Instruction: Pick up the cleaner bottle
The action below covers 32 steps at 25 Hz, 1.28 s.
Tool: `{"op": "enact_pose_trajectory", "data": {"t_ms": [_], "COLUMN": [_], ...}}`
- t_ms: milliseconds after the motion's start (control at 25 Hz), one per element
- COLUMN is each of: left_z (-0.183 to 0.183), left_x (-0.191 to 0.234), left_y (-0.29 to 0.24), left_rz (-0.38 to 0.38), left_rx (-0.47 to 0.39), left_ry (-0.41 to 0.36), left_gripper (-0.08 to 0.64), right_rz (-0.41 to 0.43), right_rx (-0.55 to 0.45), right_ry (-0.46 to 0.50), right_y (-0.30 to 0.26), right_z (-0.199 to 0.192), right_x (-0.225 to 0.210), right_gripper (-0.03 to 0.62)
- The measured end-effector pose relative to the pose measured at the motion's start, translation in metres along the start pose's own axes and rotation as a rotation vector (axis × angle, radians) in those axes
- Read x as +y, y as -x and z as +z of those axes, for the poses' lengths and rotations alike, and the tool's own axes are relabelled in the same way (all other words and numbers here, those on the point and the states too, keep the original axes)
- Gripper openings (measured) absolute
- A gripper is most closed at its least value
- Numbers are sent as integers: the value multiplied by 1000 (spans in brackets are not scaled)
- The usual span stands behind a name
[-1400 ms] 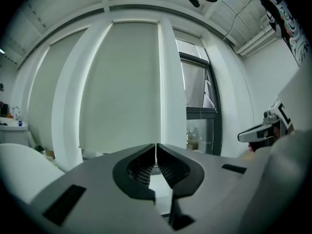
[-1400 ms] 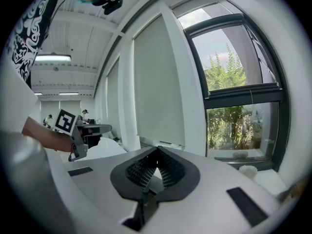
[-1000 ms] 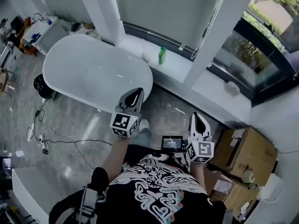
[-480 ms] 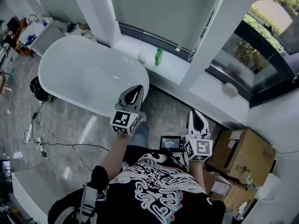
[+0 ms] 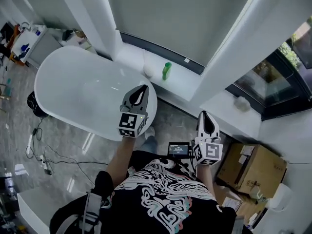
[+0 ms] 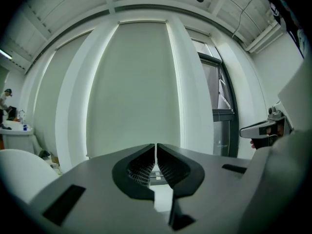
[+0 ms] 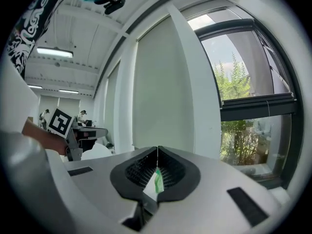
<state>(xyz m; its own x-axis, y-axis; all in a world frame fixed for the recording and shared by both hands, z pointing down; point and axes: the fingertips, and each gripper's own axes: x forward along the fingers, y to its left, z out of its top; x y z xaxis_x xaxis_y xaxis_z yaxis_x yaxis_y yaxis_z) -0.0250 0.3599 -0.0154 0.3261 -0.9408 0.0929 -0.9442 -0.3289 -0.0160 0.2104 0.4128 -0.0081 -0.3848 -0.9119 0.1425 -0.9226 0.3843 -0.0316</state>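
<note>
A person in a black shirt with white swirls stands on a grey floor [image 5: 180,118] beside a big white bathtub [image 5: 63,82]. They hold one pair of tongs in each hand, both pointing away from them toward the window wall.

The left tongs [image 5: 144,87] show over the right end of the bathtub in the head view. They are clenched tight, tip against tip, with nothing between them. The right tongs [image 5: 203,114] are held over the floor, to the right of the tub. They are clenched too, and they grip nothing.

The cleaner bottle [image 5: 167,70] is green. It stands upright on the white window sill [image 5: 187,79], on the far side of the tub's right end. It is well apart from both tongs. In the right gripper view it shows as a small green shape far off, seen through the gap under the closed tips. Just left of the bottle, a small white thing [image 5: 148,71] lies on the sill.

A pale blind [image 5: 180,18] hangs behind the sill. To the right are a white pillar [image 5: 234,48] and a dark-framed window [image 5: 273,82].

Brown cardboard boxes [image 5: 251,165] sit on the floor at the near right. A small screen [image 5: 179,149] sits at the person's waist. Thin cables [image 5: 44,150] lie on the floor at the left.
</note>
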Motion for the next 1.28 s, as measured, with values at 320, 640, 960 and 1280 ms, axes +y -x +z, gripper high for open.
{"op": "enact_pose_trajectory", "data": {"t_ms": [320,640,960,1280], "left_z": [7,0,-4,-17], "left_x": [79,129,130,146], "left_y": [-72,-114,-161,-207], "left_rz": [-4,1,-33,-22], "left_rx": [3,10,29,39], "left_ry": [-8,47,-2,23], "left_gripper": [25,25,25,25], "right_rz": [-16,-10,-30,26], "right_rx": [28,39,35,74], "right_ry": [-5,-5,2,26], "right_y": [-109,-175,-217,-277], "right_z": [13,22,22,19], "right_x": [13,29,0,-13], "right_gripper": [28,28,28,28]}}
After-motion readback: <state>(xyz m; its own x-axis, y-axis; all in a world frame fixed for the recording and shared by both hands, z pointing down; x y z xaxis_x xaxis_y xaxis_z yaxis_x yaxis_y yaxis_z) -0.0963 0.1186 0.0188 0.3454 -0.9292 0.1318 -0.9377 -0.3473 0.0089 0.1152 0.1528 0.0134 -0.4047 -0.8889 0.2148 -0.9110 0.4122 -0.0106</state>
